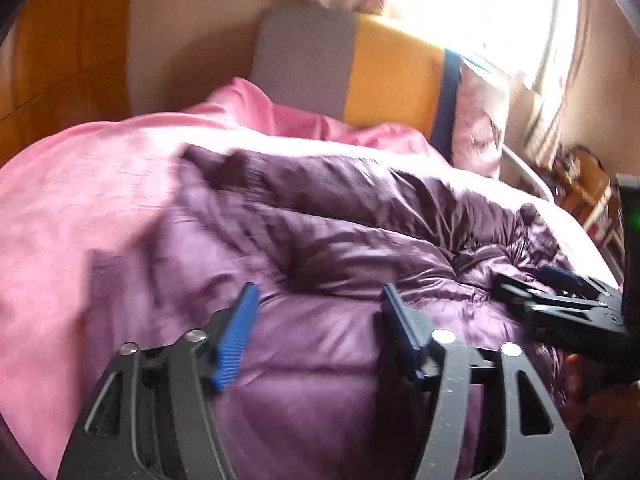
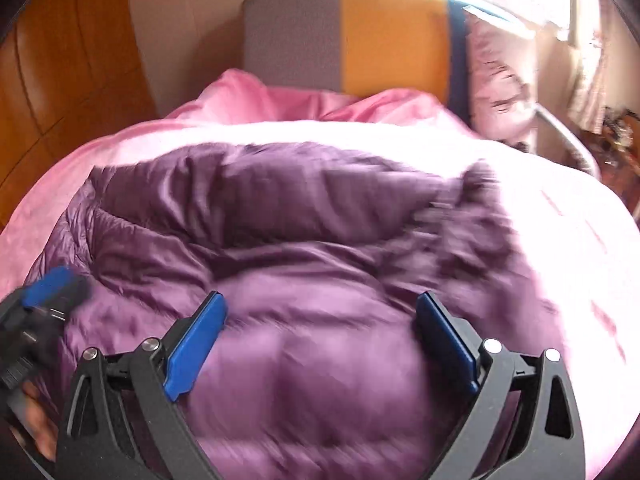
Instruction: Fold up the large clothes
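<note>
The purple puffer jacket (image 2: 304, 248) lies rumpled across the middle of the bed (image 2: 568, 240), on the pink sheet. It looks light, puffy and slick, so I judge it will slide and spring back. I would pinch a hem or sleeve edge, not the padded middle. My left tool (image 1: 316, 332) hangs over it spread wide, gripping nothing; my right tool (image 2: 320, 340) does likewise.

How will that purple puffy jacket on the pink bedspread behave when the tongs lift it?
The purple jacket looks quilted and puffy, so it is probably light for its bulk. Its creases suggest it will sag floppily. The shiny fabric may slip between the open left tongs or right tongs.
</note>
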Demonstrator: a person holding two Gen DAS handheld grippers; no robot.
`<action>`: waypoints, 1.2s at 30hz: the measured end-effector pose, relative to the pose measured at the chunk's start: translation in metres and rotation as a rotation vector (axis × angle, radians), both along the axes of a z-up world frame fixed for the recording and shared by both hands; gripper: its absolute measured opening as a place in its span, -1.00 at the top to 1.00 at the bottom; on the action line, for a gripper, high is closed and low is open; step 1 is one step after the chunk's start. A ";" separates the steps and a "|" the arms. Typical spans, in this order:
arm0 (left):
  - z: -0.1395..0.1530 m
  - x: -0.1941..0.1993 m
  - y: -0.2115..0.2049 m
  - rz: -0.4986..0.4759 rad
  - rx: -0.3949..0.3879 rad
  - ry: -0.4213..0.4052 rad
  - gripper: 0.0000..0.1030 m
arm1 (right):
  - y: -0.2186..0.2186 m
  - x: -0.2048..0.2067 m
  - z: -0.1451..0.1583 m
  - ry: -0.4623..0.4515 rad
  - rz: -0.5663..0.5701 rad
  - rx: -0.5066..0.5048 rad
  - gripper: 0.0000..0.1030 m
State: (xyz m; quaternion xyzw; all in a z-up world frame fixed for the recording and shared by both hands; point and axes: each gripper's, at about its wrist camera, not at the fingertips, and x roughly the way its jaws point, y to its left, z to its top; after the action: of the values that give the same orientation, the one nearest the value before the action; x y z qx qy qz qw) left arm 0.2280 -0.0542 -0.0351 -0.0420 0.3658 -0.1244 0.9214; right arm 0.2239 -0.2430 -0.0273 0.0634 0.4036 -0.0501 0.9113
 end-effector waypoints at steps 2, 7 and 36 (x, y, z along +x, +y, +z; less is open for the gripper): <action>0.009 -0.017 0.026 0.067 -0.029 -0.032 -0.39 | -0.017 -0.023 0.006 -0.022 -0.048 -0.006 -0.88; 0.008 -0.049 0.094 0.256 -0.099 -0.024 -0.56 | -0.063 -0.077 0.005 -0.021 -0.205 -0.019 -0.96; 0.038 -0.145 0.127 0.059 -0.159 -0.015 -0.35 | -0.082 -0.203 0.048 -0.129 -0.211 0.254 -0.65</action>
State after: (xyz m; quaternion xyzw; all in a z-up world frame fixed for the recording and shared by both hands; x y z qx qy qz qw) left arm 0.0826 0.0728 0.0032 -0.1249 0.3465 -0.1261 0.9211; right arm 0.0206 -0.3252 0.0204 0.2233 0.3385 -0.0901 0.9097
